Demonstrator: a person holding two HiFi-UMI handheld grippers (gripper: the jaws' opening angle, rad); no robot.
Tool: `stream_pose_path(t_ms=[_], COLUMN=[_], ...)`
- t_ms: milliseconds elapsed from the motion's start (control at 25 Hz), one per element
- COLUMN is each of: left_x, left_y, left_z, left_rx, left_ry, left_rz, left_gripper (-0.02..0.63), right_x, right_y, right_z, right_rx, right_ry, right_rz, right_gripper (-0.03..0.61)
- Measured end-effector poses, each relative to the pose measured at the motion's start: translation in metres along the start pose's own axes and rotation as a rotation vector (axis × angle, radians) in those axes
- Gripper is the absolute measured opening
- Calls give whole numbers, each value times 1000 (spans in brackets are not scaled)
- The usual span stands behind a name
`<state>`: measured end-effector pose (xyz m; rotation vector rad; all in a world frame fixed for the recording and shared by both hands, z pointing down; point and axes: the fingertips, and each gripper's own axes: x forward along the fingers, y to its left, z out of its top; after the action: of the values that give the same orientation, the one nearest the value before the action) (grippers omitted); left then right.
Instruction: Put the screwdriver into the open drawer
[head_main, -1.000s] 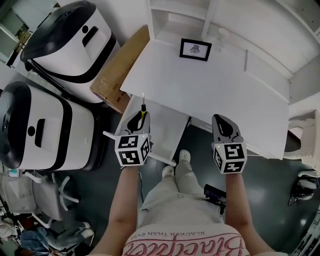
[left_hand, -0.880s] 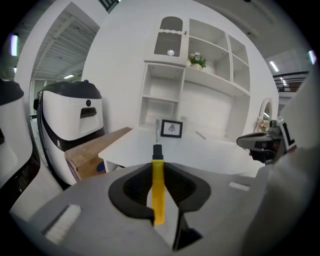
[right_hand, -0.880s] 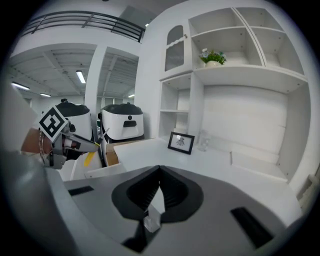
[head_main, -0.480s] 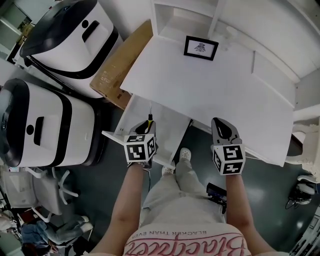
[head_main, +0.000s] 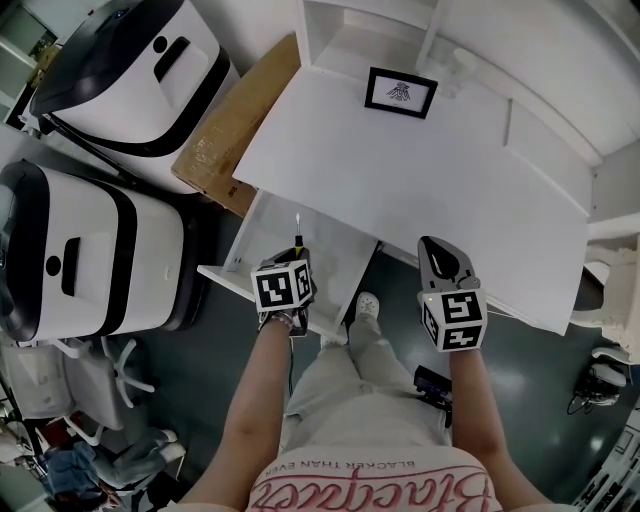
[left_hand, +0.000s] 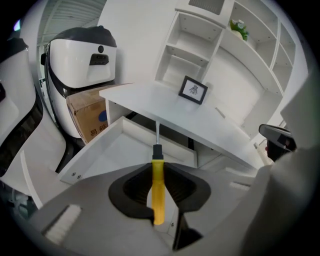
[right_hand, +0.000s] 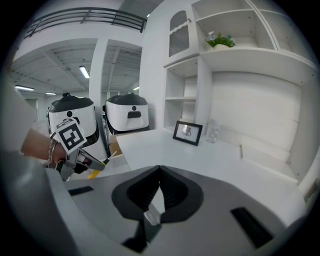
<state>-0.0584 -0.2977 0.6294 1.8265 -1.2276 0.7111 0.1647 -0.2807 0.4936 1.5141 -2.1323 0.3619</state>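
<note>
A screwdriver (left_hand: 158, 186) with a yellow handle, black collar and thin metal shaft is clamped in my left gripper (left_hand: 158, 172), which is shut on the handle. Its shaft points forward and down over the open white drawer (left_hand: 112, 150). In the head view the left gripper (head_main: 291, 264) hangs above the drawer (head_main: 232, 262), under the desk's front edge, with the screwdriver (head_main: 297, 243) sticking out ahead. My right gripper (head_main: 441, 256) is held in front of the desk edge, jaws shut with nothing between them (right_hand: 159, 172). The right gripper view shows the left gripper (right_hand: 75, 152) at far left.
A framed picture (head_main: 400, 92) stands on the white desk (head_main: 440, 170), below a shelf unit. A cardboard box (head_main: 232, 142) leans at the desk's left. Two large white-and-black machines (head_main: 85, 255) (head_main: 140, 70) fill the left side. The person's legs and feet (head_main: 368, 308) are under the desk.
The left gripper has sunk with the screwdriver and tipped downward, from desk-edge height to just over the open drawer. The right gripper dropped slightly.
</note>
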Motion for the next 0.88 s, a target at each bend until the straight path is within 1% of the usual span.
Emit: stream_pose_path(t_ms=[200,520,600,760,880], left_x=[14,43,53,71,81], left_y=[13,24,24,24,23], left_z=[-6,-19,-23,-32,-40], left_rx=[-91,-183,-196,-188,-201], left_ry=[33,95,115,163,192], left_rz=[30,39,38,42,44], left_gripper=[81,81,81,81,81], right_x=[4,11,14,18,19], right_y=[-1,1,3,9,12], right_z=[-2,-10,-10,-13,-13], right_rx=[4,10,10,-5,-10], right_ry=[9,39,43,53,53], right_rz=[1,15,21,41,49], right_gripper=[6,6,6,6,6])
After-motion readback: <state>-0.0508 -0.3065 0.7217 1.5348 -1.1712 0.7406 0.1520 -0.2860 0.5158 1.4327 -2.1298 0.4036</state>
